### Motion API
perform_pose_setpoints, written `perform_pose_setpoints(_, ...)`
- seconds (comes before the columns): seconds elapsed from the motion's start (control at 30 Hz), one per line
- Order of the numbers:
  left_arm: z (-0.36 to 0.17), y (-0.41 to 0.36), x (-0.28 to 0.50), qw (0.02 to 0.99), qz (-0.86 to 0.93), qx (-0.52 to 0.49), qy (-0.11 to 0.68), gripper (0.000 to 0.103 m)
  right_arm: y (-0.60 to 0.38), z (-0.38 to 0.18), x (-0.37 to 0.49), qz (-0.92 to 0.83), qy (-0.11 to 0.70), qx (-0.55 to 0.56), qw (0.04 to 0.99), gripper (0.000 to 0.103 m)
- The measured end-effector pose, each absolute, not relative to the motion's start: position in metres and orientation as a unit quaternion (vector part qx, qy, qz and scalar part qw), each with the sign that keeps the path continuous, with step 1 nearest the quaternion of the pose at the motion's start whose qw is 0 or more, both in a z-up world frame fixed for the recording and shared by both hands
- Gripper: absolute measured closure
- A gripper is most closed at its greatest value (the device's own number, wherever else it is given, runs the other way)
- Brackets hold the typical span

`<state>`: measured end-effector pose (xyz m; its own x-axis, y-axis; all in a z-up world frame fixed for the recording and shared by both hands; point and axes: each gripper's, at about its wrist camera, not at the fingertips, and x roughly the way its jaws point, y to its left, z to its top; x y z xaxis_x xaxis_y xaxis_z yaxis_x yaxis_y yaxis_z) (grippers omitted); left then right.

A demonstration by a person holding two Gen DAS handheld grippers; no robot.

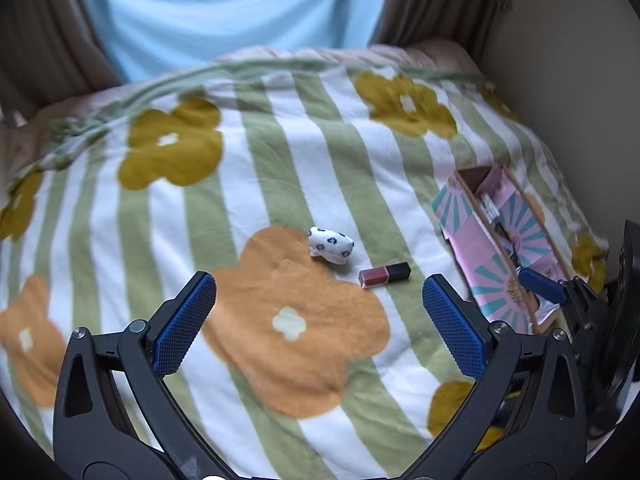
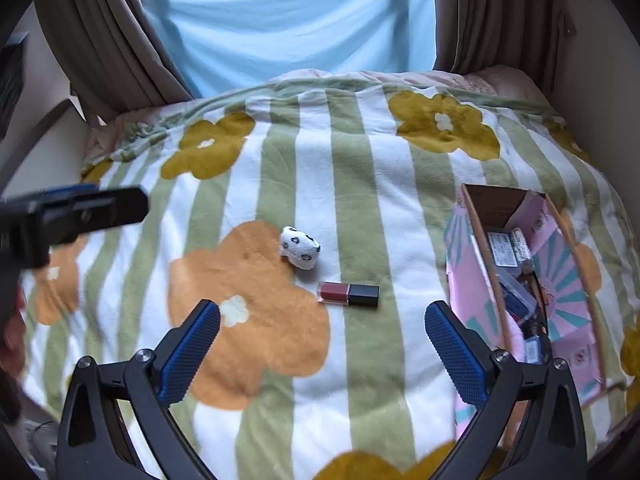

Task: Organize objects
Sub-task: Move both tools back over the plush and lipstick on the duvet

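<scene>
A dark red lip tint with a black cap (image 1: 385, 275) lies on the flowered blanket, also in the right wrist view (image 2: 348, 295). A small white spotted cloth bundle (image 1: 331, 245) lies just behind it, also in the right wrist view (image 2: 300, 247). A pink cardboard box (image 1: 496, 236) holding several items stands open at the right, also in the right wrist view (image 2: 520, 280). My left gripper (image 1: 319, 300) is open and empty, just short of the lip tint. My right gripper (image 2: 322, 328) is open and empty, just short of the same lip tint.
The striped flower blanket (image 1: 280, 168) covers a bed. Brown curtains (image 2: 108, 40) and a light blue sheet (image 2: 296, 20) hang behind. A wall (image 1: 568, 80) runs along the right. The right gripper's finger (image 1: 540, 286) shows beside the box; the left gripper (image 2: 80, 208) shows at the left.
</scene>
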<state>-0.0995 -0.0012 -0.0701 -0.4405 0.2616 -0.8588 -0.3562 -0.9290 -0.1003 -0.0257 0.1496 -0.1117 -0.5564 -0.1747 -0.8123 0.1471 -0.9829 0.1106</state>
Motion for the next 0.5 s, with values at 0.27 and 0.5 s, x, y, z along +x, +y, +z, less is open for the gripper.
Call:
perform_pose_setpoints(0.27,-0.160,0.023,-0.167,0.241,0.805,-0.536,0.081,0.000,0.131,-0.185,-0.063,-0.886,-0.008,0.463,0.039,0.001)
perform_pose_setpoints(0.5,-0.235,0.052,-0.202,0.275,0.770,-0.568,0.098,0.004,0.128,-0.242,-0.094,-0.882,-0.001,0.471,-0.001,0.001)
